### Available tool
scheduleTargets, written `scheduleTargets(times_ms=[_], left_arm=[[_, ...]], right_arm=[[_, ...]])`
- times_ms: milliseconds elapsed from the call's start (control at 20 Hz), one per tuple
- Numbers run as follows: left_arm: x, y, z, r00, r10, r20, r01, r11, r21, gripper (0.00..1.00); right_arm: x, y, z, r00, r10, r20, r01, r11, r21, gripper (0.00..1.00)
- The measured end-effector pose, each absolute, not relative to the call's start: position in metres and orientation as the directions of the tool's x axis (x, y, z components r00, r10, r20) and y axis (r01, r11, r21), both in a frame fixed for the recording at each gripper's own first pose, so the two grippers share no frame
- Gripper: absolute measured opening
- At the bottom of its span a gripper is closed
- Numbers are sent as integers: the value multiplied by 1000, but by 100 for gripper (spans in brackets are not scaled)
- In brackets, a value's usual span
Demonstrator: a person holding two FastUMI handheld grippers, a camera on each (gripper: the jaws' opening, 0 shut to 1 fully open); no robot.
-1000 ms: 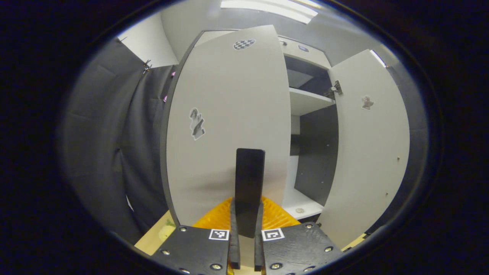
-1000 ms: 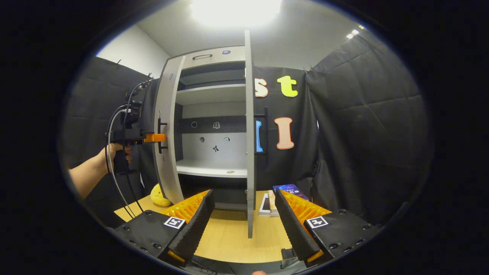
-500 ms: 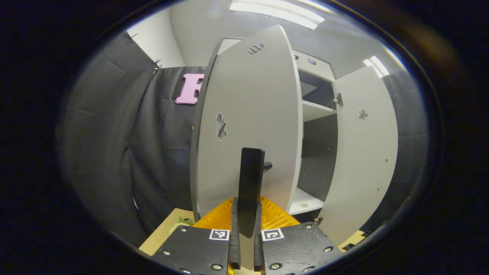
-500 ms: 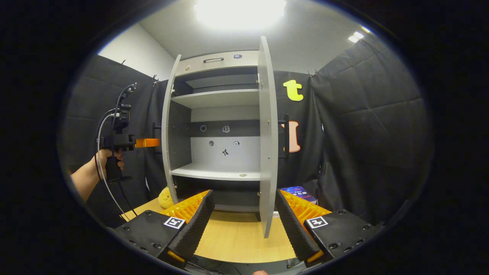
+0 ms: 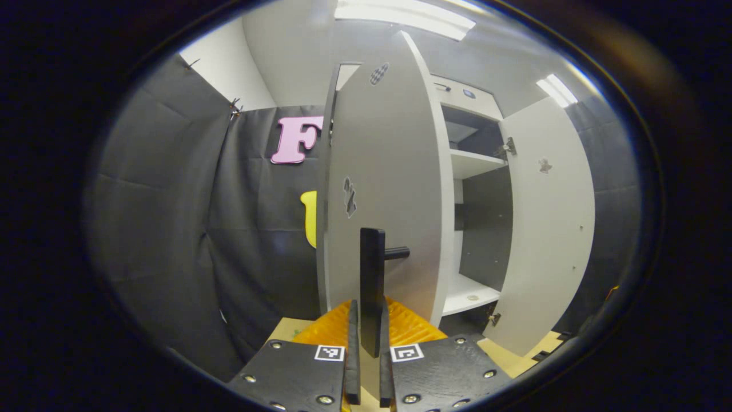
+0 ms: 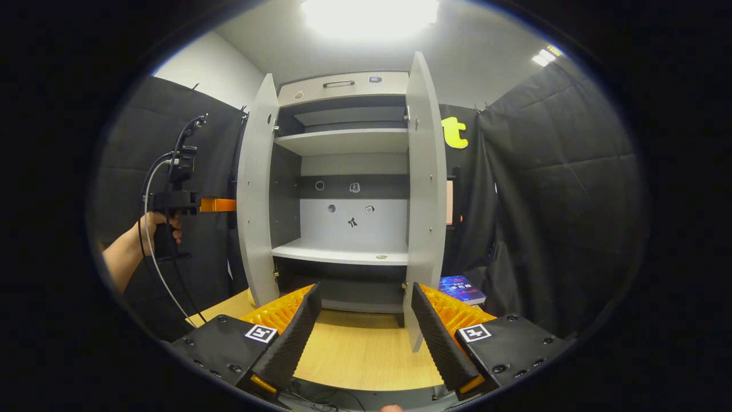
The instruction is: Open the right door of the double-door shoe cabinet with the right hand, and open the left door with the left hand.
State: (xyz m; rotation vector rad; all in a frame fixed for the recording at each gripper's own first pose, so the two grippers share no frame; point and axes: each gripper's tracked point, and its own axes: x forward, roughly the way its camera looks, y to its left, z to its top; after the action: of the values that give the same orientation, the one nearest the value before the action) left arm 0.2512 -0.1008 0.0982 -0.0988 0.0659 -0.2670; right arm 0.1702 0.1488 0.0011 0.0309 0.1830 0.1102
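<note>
The white shoe cabinet (image 6: 343,137) stands with both doors swung out. In the left gripper view the left door (image 5: 389,189) fills the middle, seen from its outer face. My left gripper (image 5: 369,320) is shut on that door's upright black handle (image 5: 373,269). In the right gripper view a hand (image 6: 154,226) holds the left gripper (image 6: 220,205) against the left door (image 6: 257,194). The right door (image 6: 426,189) stands out toward me. My right gripper (image 6: 364,292) hangs open in front of the cabinet, touching nothing.
The cabinet sits on a wooden table (image 6: 354,355). A book (image 6: 460,286) lies to the right of the cabinet, behind the right door. A small round thing (image 6: 381,257) rests on the lower shelf. Black cloth walls close in on both sides.
The left door has swung further out with my left gripper still on its handle. The right door has also turned wider. My right gripper stays open, off the door.
</note>
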Motion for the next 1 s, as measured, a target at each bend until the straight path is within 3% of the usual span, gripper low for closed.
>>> scheduleTargets(times_ms=[200,500,550,700,800,850,900,1000], left_arm=[[251,-96,98,969,-242,-58,235,967,-101,14],[258,-58,94,993,-108,-56,103,992,-78,14],[262,-40,93,995,-88,-55,84,994,-70,9],[260,-35,92,987,-155,-51,145,977,-154,6],[257,-33,94,989,-142,-36,136,982,-134,6],[253,-33,95,991,-127,-30,123,985,-119,0],[249,-34,97,992,-123,-27,119,987,-111,5],[238,-35,102,994,-109,-15,106,989,-102,6]], right_arm=[[171,154,0,976,116,-186,-111,993,37,99],[174,161,-1,972,131,-194,-129,991,23,96],[175,162,-1,972,134,-194,-132,991,22,96],[180,164,-1,969,145,-200,-144,989,22,99],[182,168,-1,967,153,-201,-151,988,24,96],[183,170,1,967,162,-199,-160,987,27,99],[184,172,2,966,170,-195,-168,985,27,99],[186,174,5,966,179,-189,-179,984,16,97]])
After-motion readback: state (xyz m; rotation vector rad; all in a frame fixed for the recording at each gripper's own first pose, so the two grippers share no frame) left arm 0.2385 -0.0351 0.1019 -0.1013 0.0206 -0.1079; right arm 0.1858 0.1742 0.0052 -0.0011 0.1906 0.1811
